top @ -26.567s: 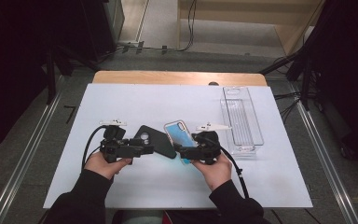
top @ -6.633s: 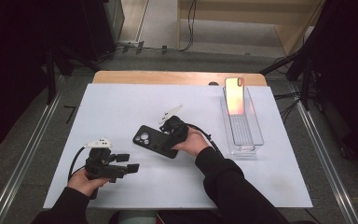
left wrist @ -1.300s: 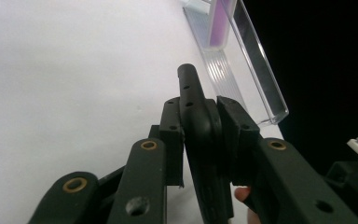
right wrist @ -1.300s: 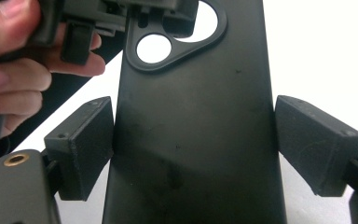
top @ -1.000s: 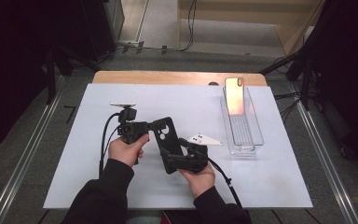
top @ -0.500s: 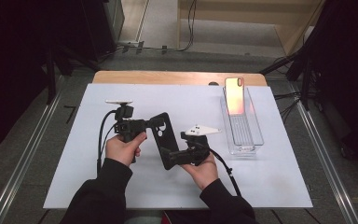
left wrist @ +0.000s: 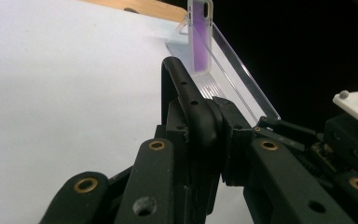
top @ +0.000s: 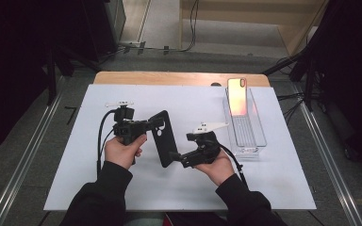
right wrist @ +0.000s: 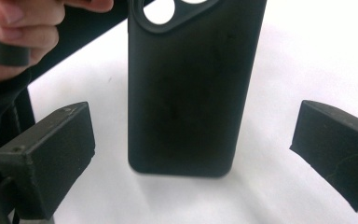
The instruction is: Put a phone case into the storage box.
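A black phone case (top: 162,139) with a camera cutout is held off the white board, and my left gripper (top: 154,125) is shut on its upper edge. In the left gripper view the jaws clamp the case's rim (left wrist: 186,93). My right gripper (top: 175,157) stands open at the case's lower end. Its jaws have just been opening. In the right gripper view the case (right wrist: 186,93) hangs between the wide-apart pads (right wrist: 51,158), touching neither, with my right gripper (right wrist: 193,121) centred on it. A person's fingers (right wrist: 23,28) show at the top left.
A clear narrow tray (top: 250,136) lies at the right of the white board (top: 193,101). A phone with a pinkish back (top: 237,96) stands at the tray's far end. The tray (left wrist: 242,84) and phone (left wrist: 199,37) also show beyond the left gripper's jaws.
My right gripper let go of the case's lower end, spread its jaws and drew back a little to the right. The left gripper kept the case where it was.
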Demonstrator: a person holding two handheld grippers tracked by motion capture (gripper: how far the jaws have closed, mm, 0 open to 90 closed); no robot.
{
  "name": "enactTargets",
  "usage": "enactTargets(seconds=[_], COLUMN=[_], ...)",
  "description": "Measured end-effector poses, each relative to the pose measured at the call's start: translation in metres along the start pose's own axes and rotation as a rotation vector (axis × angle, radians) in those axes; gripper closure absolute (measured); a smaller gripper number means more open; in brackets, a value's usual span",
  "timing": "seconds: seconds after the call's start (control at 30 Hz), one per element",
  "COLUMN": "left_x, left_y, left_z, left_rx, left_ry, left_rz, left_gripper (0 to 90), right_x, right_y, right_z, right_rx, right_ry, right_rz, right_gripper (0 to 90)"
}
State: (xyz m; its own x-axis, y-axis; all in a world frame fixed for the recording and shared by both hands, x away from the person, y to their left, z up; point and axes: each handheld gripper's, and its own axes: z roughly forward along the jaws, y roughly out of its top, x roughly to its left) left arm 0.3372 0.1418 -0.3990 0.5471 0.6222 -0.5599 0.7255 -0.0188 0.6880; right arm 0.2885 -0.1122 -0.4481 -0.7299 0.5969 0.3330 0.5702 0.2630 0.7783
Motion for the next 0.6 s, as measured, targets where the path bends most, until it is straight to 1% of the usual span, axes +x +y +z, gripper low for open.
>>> enactTargets(seconds=[0.03,0.07,0.13,0.2,0.27,0.37,0.47,0.53,0.57,0.6], left_x=[-0.001,-0.001,-0.001,-0.002,-0.002,-0.004,-0.006,-0.008,-0.010,-0.011], left_y=[-0.001,-0.001,-0.001,-0.002,-0.002,-0.003,-0.003,-0.004,-0.006,-0.006], left_z=[0.000,0.000,-0.001,-0.002,-0.002,-0.002,-0.002,-0.001,-0.001,-0.001], left_rx=[-0.004,-0.008,-0.016,-0.028,-0.034,-0.036,-0.046,-0.049,-0.049,-0.047], left_ry=[0.006,0.008,0.010,0.007,0.004,-0.004,-0.009,-0.015,-0.014,-0.011], left_rz=[0.018,0.022,0.050,0.070,0.098,0.112,0.136,0.159,0.175,0.183], left_gripper=[77.8,77.8,77.8,77.8,77.8,77.8,77.7,77.8,77.7,77.7], right_x=[-0.001,-0.003,-0.006,-0.008,-0.010,-0.012,-0.012,-0.010,-0.009,-0.008], right_y=[0.000,0.001,0.000,-0.001,-0.003,-0.006,-0.009,-0.010,-0.010,-0.011], right_z=[-0.001,-0.003,-0.005,-0.008,-0.011,-0.019,-0.024,-0.027,-0.027,-0.027], right_rx=[0.010,0.021,0.039,0.060,0.077,0.070,0.073,0.076,0.079,0.080], right_ry=[0.004,0.009,0.018,0.020,0.024,0.036,0.040,0.037,0.033,0.029], right_rz=[-0.005,-0.009,-0.017,-0.033,-0.049,-0.054,-0.066,-0.080,-0.084,-0.092], right_gripper=[0.0,0.0,0.0,0.0,0.0,0.0,0.0,0.0,0.0,0.0])
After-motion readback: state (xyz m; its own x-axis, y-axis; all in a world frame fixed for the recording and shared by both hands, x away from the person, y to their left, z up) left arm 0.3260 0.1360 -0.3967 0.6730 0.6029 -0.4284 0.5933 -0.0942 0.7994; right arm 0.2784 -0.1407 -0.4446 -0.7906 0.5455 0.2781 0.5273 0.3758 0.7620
